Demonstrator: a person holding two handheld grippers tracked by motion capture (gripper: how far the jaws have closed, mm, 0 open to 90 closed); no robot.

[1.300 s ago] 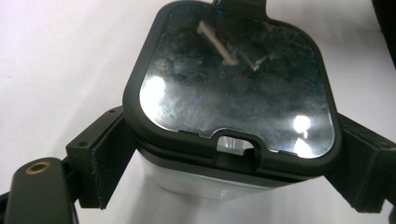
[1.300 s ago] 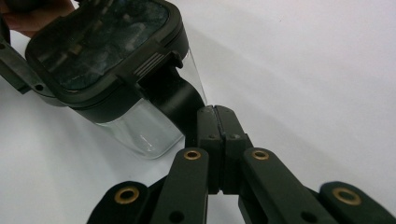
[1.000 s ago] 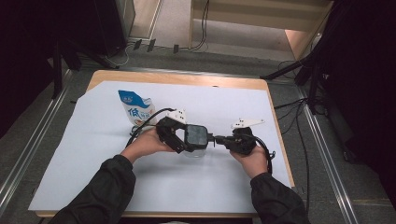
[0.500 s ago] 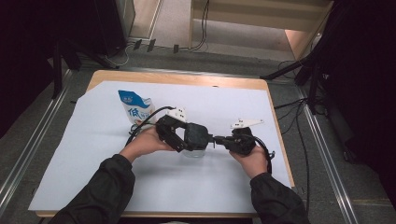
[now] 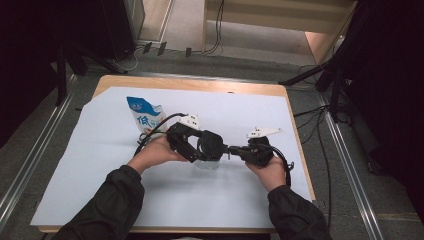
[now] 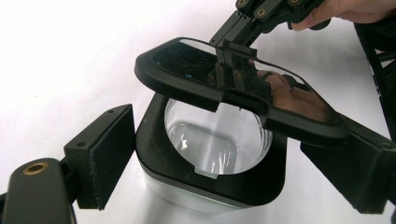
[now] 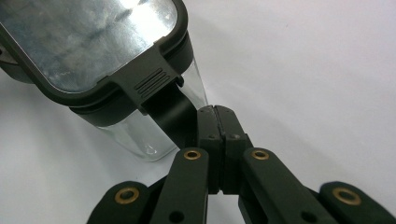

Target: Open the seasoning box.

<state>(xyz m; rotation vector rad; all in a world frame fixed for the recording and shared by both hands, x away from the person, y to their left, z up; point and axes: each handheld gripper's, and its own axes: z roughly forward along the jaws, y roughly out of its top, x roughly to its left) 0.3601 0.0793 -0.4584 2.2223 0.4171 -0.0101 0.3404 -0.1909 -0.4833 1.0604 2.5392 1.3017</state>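
A clear square container (image 6: 215,140) with a black rim stands on the white sheet. My left gripper (image 6: 229,163) is shut on the container, one pad on each side of its rim. The black lid (image 6: 187,70) with a glossy window sits tilted above the opening. My right gripper (image 7: 216,112) is shut, its jaws pinching the end of the lid's latch flap (image 7: 168,105) below the ribbed tab. In the high view both grippers meet at the table's middle, left gripper (image 5: 200,150) and right gripper (image 5: 231,149) on either side of the lid (image 5: 212,145).
A blue-and-white pouch (image 5: 145,114) stands behind the left hand. A white sheet (image 5: 100,165) covers most of the wooden table (image 5: 200,85). Cables trail from both grippers. Metal rails run on the floor at both sides.
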